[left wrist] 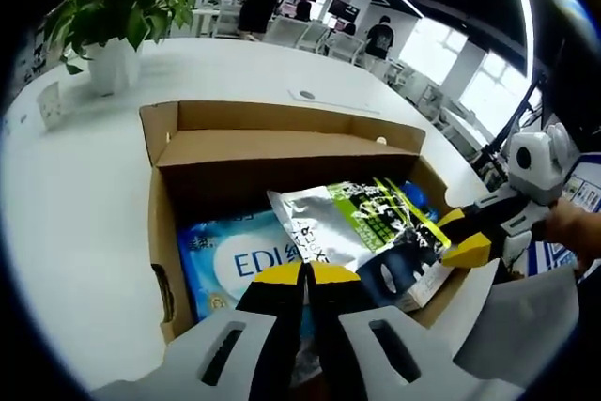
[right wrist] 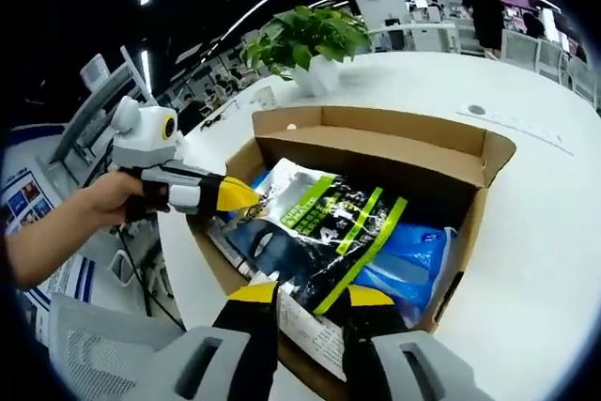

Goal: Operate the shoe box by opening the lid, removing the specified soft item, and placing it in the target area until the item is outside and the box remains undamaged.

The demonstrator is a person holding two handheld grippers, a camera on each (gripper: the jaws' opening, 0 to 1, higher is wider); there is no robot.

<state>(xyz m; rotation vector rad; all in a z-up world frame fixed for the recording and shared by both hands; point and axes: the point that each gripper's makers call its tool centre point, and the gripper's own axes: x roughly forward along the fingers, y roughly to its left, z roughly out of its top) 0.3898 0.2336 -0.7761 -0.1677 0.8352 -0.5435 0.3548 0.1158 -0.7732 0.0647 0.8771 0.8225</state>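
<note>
Two grippers work one open shoe box [left wrist: 282, 152], and I read the scene from my left side across to my right. My left gripper [left wrist: 303, 274] sits low over the near wall of the box, its yellow-tipped jaws pressed together with no gap and nothing between them; I judge it is parked there so the box wall stays steady while the other side pulls. Just beyond its tips lies a blue soft pack [left wrist: 235, 265] flat on the box floor, with large white letters "EDI" readable and the rest hidden under the bag above it. That bag, a silver and green foil pouch [left wrist: 362, 223], rests tilted on top of the blue pack, still inside the box. Its print is too small and warped for me to read. The lid flap [left wrist: 291, 117] stands folded back on the far side, so the opening step looks done.

On my right, the right gripper [right wrist: 310, 300] has its jaws either side of the near edge of the pouch [right wrist: 324, 223], narrowed onto it, which I take as the hold for lifting it out. A potted plant [right wrist: 305, 39] stands on the white table [right wrist: 554, 232] well behind the box [right wrist: 488, 161].
</note>
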